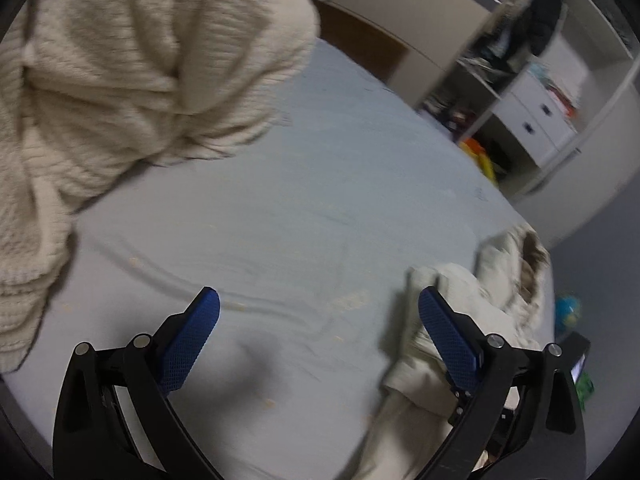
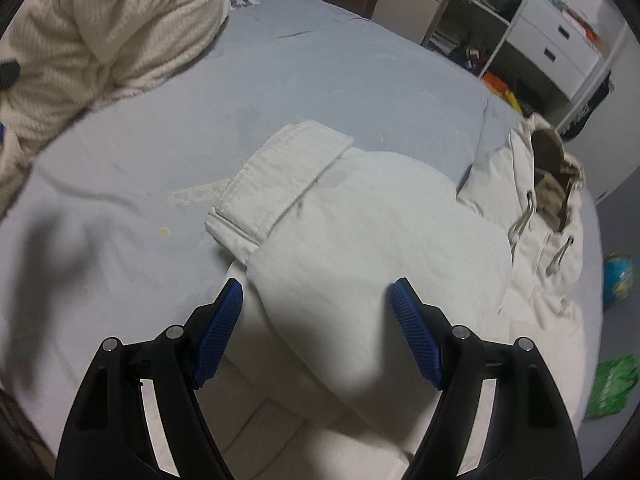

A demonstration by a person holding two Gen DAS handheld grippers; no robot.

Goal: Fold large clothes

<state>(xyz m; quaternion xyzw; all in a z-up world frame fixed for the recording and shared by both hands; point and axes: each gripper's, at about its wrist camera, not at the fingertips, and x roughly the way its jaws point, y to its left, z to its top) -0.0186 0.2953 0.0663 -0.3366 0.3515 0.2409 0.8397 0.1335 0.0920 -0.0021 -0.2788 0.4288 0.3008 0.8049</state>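
Observation:
A large off-white padded jacket (image 2: 360, 248) lies on a pale blue bed sheet (image 2: 320, 64). One sleeve is folded across its body, with the cuff (image 2: 276, 180) pointing left. Its fur-lined hood (image 2: 552, 168) lies at the right. My right gripper (image 2: 318, 296) hangs open over the sleeve, its blue pads on either side and apart from the cloth. In the left wrist view my left gripper (image 1: 320, 304) stands open over the bare sheet (image 1: 300, 200). The jacket (image 1: 472, 300) lies at its right finger, and whether that pad touches the cloth I cannot tell.
A cream knitted blanket (image 1: 120, 80) is heaped at the upper left of the bed, also in the right wrist view as the blanket (image 2: 100, 32). Beyond the bed stand white shelves with drawers (image 2: 560, 40). A blue globe (image 2: 618, 276) and a green bag (image 2: 612, 384) lie on the floor at the right.

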